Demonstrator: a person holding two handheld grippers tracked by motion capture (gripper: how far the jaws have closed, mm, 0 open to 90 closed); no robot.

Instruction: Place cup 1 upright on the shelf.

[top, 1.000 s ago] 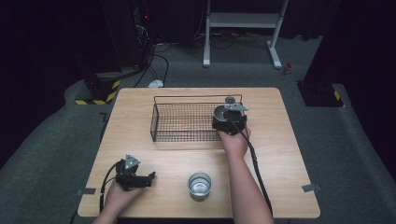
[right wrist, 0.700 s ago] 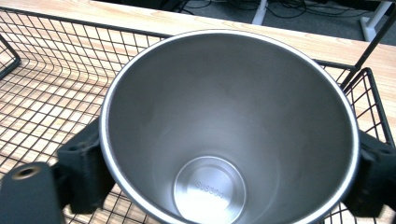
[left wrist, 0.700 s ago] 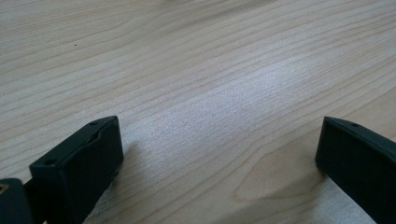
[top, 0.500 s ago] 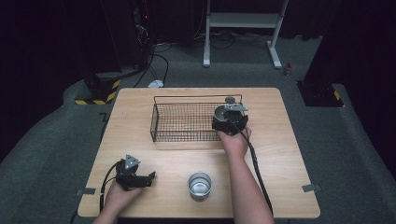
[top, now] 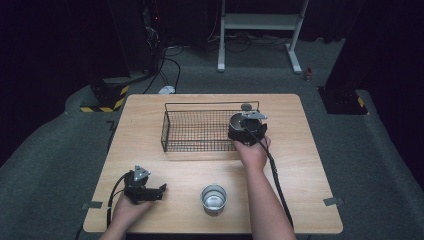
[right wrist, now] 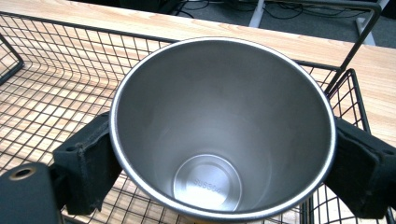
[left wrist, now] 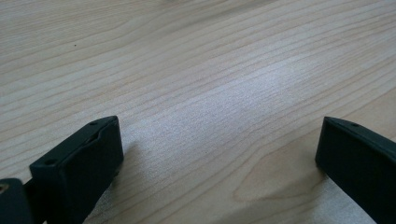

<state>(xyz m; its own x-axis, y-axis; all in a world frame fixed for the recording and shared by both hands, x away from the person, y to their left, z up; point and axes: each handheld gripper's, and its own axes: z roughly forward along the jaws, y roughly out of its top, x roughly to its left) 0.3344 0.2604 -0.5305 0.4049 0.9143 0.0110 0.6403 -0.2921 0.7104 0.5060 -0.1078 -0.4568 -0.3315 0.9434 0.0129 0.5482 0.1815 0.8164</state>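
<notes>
Right gripper (top: 243, 121): clamped on a steel cup (right wrist: 223, 126), one black jaw pressed to each side of the cup's wall just under the rim; seen in the high view at the right end of the wire basket (top: 200, 131), with the person's right hand (top: 252, 151) behind it.
Steel cup: upright, mouth open to the camera, inside bare and shiny with a stamped round bottom; held over the right end of the basket, with mesh floor showing below and to its left. Whether its base touches the mesh cannot be told.
Wire basket: black, rectangular, open-topped, standing on the far middle of the table (top: 300, 165); a raised handle bar runs along its far side.
Left gripper (top: 145, 191): jaws spread wide with nothing between them; lies low on the table's near left corner, held by the left hand (top: 127, 209). Its own view shows bare wood grain between the two jaws.
Second cup (top: 213, 198): steel, upright, standing on the near middle of the table, well apart from the basket and clear of both grippers.
</notes>
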